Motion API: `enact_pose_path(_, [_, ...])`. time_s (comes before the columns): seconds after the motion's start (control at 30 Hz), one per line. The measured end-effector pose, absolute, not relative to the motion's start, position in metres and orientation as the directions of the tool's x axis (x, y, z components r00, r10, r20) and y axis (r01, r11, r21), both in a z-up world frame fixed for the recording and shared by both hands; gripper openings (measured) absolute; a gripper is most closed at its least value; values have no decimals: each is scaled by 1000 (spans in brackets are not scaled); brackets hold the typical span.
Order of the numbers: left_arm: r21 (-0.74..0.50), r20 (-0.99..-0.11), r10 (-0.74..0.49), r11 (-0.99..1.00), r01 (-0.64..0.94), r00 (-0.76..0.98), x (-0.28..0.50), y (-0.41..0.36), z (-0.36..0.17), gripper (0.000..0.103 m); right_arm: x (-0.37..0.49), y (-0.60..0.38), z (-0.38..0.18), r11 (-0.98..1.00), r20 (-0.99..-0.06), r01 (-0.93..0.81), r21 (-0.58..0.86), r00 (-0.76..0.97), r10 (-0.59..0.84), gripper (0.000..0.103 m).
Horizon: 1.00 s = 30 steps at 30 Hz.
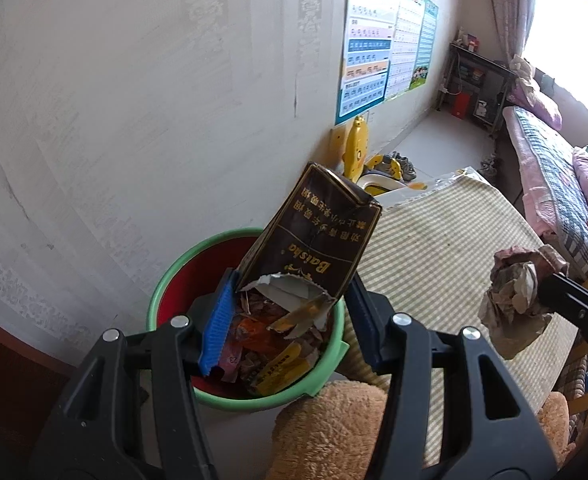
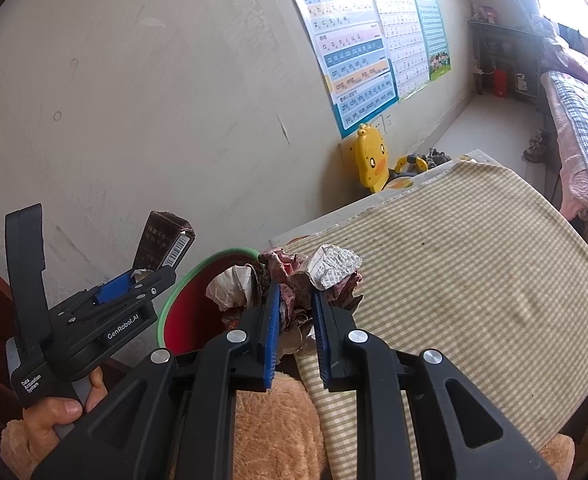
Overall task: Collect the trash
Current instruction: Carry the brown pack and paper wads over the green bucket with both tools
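Note:
My left gripper (image 1: 292, 280) is shut on a torn dark brown cigarette pack (image 1: 314, 236). It holds the pack tilted above a red bin with a green rim (image 1: 234, 402), which is filled with wrappers and scraps. In the right wrist view the same pack (image 2: 162, 240) sticks up from the left gripper (image 2: 142, 276), left of the bin (image 2: 198, 268). My right gripper (image 2: 296, 292) is shut on a crumpled wad of paper (image 2: 334, 268) at the table's edge beside the bin. The left wrist view shows this wad (image 1: 514, 304) in the right gripper (image 1: 542, 292) over the striped cloth.
A table with a green-striped cloth (image 2: 474, 272) stands right of the bin, close to the wall. Tan fuzzy fabric (image 1: 334, 428) lies below the grippers. A yellow duck chair (image 2: 370, 160) sits by the wall posters (image 2: 354, 52). A bed (image 1: 550, 168) runs along the right.

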<state>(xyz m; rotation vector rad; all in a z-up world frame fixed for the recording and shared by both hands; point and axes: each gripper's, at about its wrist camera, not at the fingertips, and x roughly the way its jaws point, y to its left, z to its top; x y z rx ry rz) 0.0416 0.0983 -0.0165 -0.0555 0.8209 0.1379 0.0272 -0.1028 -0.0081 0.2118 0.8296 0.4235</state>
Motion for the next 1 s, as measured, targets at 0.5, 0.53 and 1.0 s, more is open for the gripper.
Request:
enact_pose_path(0.5, [-1, -763, 141, 976, -220, 631, 46, 136, -36, 51, 49, -69, -20, 884, -697, -322, 338, 545, 465, 16])
enact_pose_path(0.53, [-1, -765, 145, 974, -225, 628, 47, 138, -37, 51, 50, -66, -21, 883, -699, -326, 337, 542, 466, 16])
enact_pose_path(1.0, [7, -802, 171, 961, -277, 573, 55, 170, -60, 51, 73, -25, -35, 864, -721, -371, 341, 487, 494, 16])
